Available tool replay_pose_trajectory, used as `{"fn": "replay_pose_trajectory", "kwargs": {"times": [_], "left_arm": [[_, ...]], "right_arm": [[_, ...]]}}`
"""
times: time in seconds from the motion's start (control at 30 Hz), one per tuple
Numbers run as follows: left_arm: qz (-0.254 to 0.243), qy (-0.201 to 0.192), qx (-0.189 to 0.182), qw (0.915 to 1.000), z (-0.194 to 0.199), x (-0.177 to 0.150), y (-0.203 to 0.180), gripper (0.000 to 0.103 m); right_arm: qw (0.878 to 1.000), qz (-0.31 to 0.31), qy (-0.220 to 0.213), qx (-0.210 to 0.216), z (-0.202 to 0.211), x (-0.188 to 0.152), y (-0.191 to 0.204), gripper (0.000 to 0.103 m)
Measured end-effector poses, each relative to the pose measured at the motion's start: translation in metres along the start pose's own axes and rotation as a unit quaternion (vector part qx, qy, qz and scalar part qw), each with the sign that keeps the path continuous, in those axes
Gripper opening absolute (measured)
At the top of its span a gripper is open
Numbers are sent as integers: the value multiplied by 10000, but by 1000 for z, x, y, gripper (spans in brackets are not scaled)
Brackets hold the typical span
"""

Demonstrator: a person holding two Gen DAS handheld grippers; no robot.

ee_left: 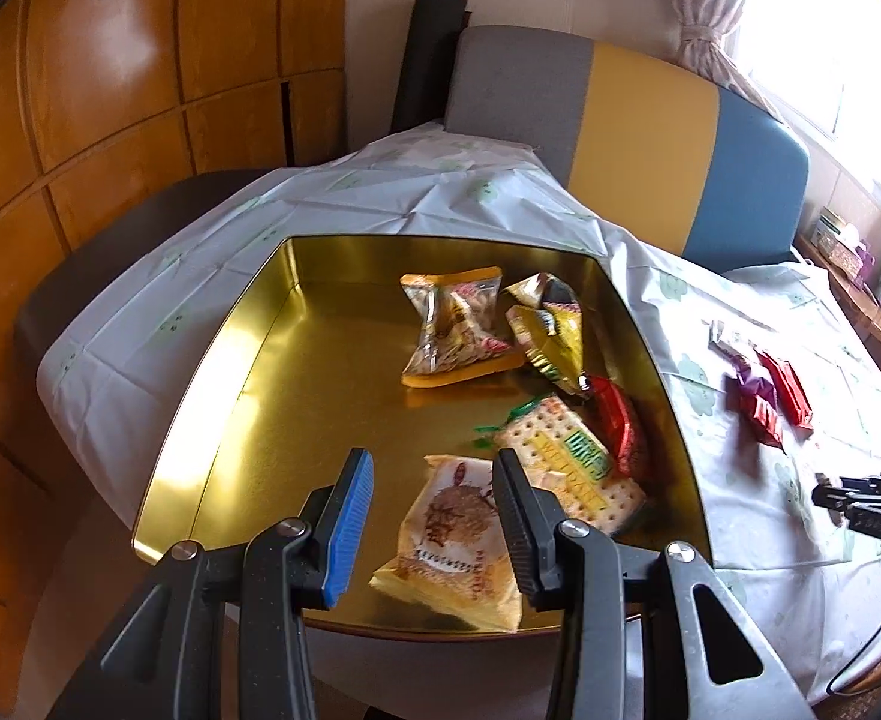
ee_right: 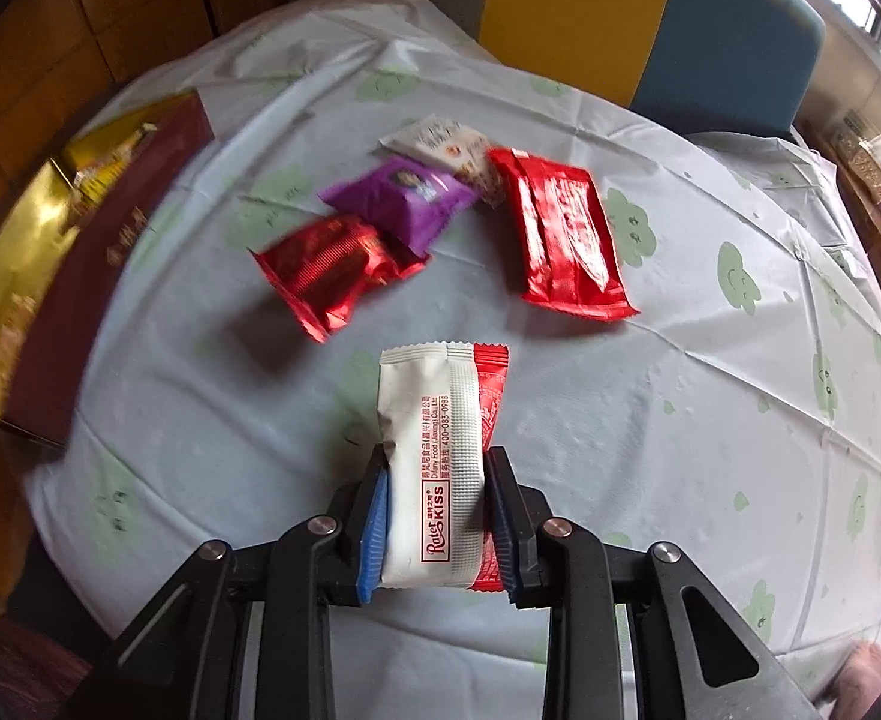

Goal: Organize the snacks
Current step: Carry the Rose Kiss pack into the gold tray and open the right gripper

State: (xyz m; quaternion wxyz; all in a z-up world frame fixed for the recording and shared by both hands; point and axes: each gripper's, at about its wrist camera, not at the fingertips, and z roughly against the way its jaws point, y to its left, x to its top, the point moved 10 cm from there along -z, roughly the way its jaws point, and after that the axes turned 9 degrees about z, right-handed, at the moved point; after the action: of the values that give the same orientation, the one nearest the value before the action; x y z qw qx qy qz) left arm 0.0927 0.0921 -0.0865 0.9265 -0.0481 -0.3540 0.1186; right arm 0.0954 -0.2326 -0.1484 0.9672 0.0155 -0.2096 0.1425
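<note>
Hovering left gripper (ee_left: 434, 525): jaws apart and empty above the gold tin (ee_left: 248, 372), ready to receive; a tan packet (ee_left: 458, 552) lies just beneath, crackers (ee_left: 566, 468) ahead-right.
Right gripper (ee_right: 437, 531): clenched on a white-and-red packet (ee_right: 434, 450), lifted off the worktop (ee_right: 710, 420) for carrying.
Remaining snacks: red packets (ee_right: 566, 234), a purple packet (ee_right: 401, 201) ahead; tin far left.

Pale flower-print tablecloth (ee_right: 680, 360) — grey-yellow-blue striped chair back (ee_left: 650, 120), wooden panelled cabinet (ee_left: 110, 90), tied curtain (ee_left: 704, 18).
</note>
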Motion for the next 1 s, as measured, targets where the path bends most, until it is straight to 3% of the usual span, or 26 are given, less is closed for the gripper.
{"fn": "replay_pose_trajectory", "kwargs": {"times": [0.17,0.33,0.53,0.77,0.87,0.93,1.0], "left_arm": [[247,-53,-3,9997,0,4,14,42],[404,-93,76,9991,1,6,28,42],[526,-85,153,9985,1,6,43,42],[615,-92,196,9979,-1,7,53,42],[641,-60,198,9977,-2,6,55,42],[632,-35,196,9978,-3,4,55,42],[625,-37,191,9979,-3,4,54,42]], "right_arm": [[9977,311,-482,354,30,35,47,30],[9880,831,-821,1006,49,76,128,30],[9788,1192,-771,1473,36,117,215,31],[9803,1341,-428,1387,-8,132,256,32],[9809,1341,-395,1350,-17,132,260,36],[9809,1242,-443,1429,-17,133,257,59],[9800,1156,-721,1448,-5,136,252,65]]}}
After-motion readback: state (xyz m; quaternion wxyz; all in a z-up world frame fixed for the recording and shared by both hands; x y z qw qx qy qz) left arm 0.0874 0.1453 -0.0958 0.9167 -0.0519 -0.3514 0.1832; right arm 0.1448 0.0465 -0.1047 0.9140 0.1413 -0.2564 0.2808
